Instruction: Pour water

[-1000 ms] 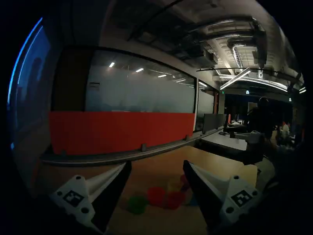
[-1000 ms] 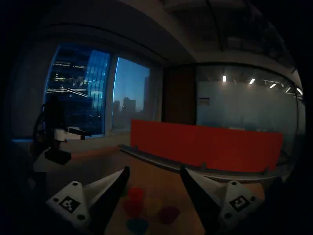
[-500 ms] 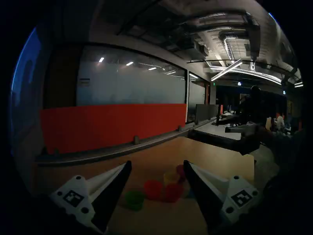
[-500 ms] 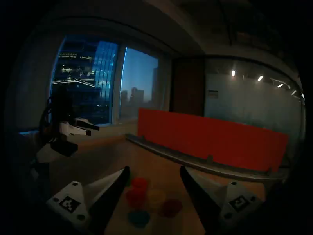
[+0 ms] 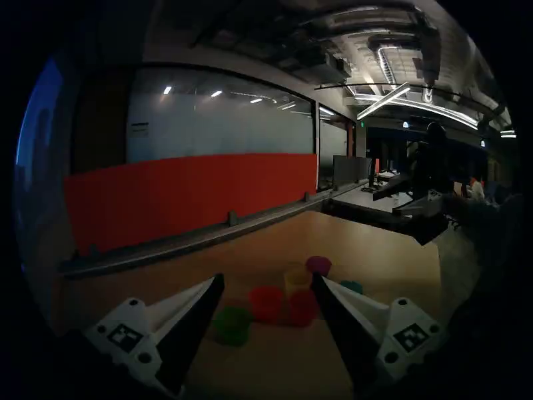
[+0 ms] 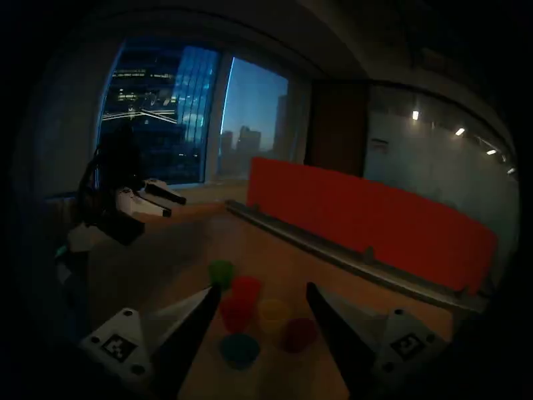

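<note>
Several small plastic cups stand clustered on a wooden table [image 5: 373, 257]. In the left gripper view I see a green cup [image 5: 232, 325], two red cups [image 5: 266, 301], a yellow cup [image 5: 296, 280], a purple cup [image 5: 318, 265] and a teal cup [image 5: 351, 287]. My left gripper [image 5: 266, 276] hangs open above and short of them, holding nothing. In the right gripper view the green cup [image 6: 220, 271], red cups [image 6: 246, 287], yellow cup [image 6: 272, 313] and teal cup [image 6: 240, 349] lie between the fingers of my open, empty right gripper [image 6: 262, 287]. Each gripper also shows farther off in the other's view.
An orange-red divider panel [image 5: 193, 190] with a metal rail runs along the table's far edge. Behind it are frosted glass walls, and dark windows [image 6: 166, 113] look out on a city. More desks [image 5: 373, 193] stand further back. The room is dim.
Both views have tipped downward, so the cups sit higher in each frame and more of them show. Both grippers stay open and empty.
</note>
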